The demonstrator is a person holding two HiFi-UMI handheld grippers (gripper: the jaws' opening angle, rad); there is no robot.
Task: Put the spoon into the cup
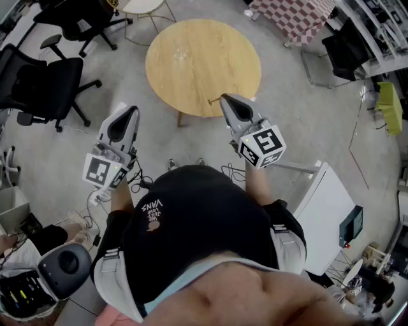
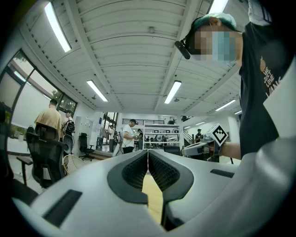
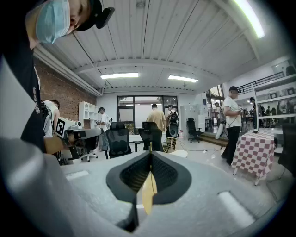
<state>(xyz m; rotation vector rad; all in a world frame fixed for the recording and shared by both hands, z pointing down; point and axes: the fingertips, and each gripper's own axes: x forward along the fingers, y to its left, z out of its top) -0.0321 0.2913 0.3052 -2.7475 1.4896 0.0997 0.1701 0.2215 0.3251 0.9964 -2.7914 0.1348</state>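
Grey floor (image 1: 306, 121) fills most of the head view. The person (image 1: 197, 223), in a dark shirt, stands at near centre, seen from above. A round wooden table (image 1: 203, 63) stands far centre, just beyond both gripper tips. A black office chair (image 1: 44, 83) stands far left and a white cabinet (image 1: 325, 210) near right. A red-checked cloth (image 1: 290, 16) shows at the far right edge.

Left gripper (image 1: 129, 111): held at the left, off the table's near-left edge, above the floor and pointing away from the person. In its own view the left gripper (image 2: 148, 152) has its jaws closed tip to tip. Only a thin sliver of the wooden top shows behind them, and nothing is held.

Right gripper (image 1: 225, 99): held at the right, with its tip over the table's near edge. In its own view the right gripper (image 3: 151, 155) likewise has its jaws pressed together and grips nothing.

The two grippers are well apart, roughly side by side. Each carries a marker cube (image 1: 102, 170) at its rear.

Spoon and cup: no view shows where they are.
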